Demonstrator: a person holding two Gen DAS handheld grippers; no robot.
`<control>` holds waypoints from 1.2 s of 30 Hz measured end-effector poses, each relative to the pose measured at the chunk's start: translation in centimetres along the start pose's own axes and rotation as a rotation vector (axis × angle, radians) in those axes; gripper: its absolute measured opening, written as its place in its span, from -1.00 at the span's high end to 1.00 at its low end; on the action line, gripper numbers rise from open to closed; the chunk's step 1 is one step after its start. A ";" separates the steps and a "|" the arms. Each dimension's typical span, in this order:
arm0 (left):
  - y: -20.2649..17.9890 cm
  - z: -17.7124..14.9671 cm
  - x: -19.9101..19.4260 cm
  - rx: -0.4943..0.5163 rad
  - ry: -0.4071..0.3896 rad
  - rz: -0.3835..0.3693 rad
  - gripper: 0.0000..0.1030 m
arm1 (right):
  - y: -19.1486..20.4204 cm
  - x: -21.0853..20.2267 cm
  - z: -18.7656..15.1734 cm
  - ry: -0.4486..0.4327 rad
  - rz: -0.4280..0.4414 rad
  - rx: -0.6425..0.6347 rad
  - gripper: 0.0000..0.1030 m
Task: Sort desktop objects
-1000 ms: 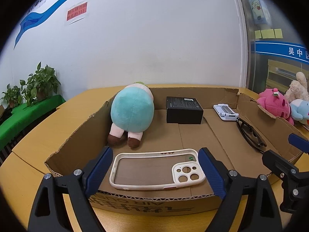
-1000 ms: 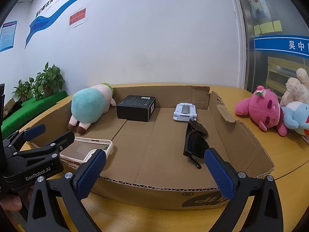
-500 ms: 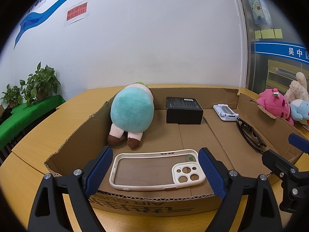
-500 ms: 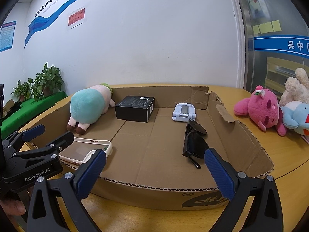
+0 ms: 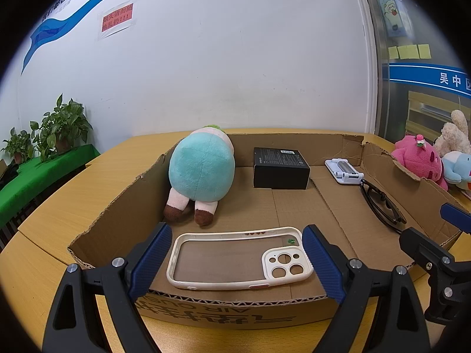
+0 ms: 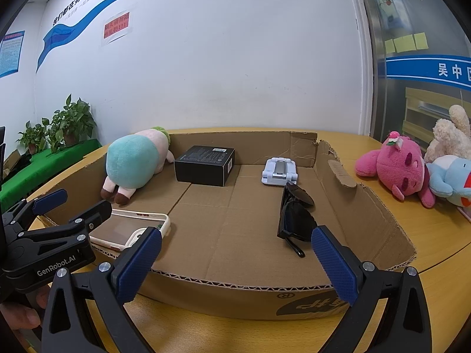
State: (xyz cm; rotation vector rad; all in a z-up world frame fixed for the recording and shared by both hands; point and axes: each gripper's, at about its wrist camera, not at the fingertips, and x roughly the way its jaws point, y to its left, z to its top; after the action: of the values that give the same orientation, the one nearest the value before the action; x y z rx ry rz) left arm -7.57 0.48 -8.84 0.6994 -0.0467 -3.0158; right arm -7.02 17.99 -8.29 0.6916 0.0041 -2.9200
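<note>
five items are seen lying inside the shallow cardboard box (image 6: 365, 206): a teal plush toy (image 6: 132, 167) against the far left wall, a black box (image 6: 204, 169) beside it, a white phone stand (image 6: 279, 172) toward the far right, folded sunglasses (image 6: 295, 220) just in front of the stand, and a white phone case (image 5: 240, 261) flat by the near wall. much of the sorting is judged to be done, since these things are spaced apart on the box floor. a pink plush (image 6: 397, 167), a blue plush (image 6: 453, 179) and a cream plush (image 6: 450, 138) are left in a heap on the wooden table (image 6: 435, 253) to the right, well outside the box – whether they belong to the task cannot be told.

the left gripper (image 5: 237, 263) is held wide apart just outside the near wall, its blue pads (image 5: 151, 260) framing the phone case without touching it; nothing is gripped. the right gripper (image 6: 235, 264) is likewise spread wide at the near wall, empty, with the sunglasses lying just beyond its right finger – no contact is made.
</note>
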 end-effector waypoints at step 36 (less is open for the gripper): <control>-0.1 -0.1 -0.3 -0.005 0.001 -0.004 -0.75 | -0.4 0.1 -0.1 0.004 -0.018 0.009 -1.00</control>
State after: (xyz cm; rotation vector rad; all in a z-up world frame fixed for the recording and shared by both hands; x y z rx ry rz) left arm -7.27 0.62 -8.86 0.7010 -0.0384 -3.0181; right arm -7.13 18.37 -8.41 0.7028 -0.0021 -2.9373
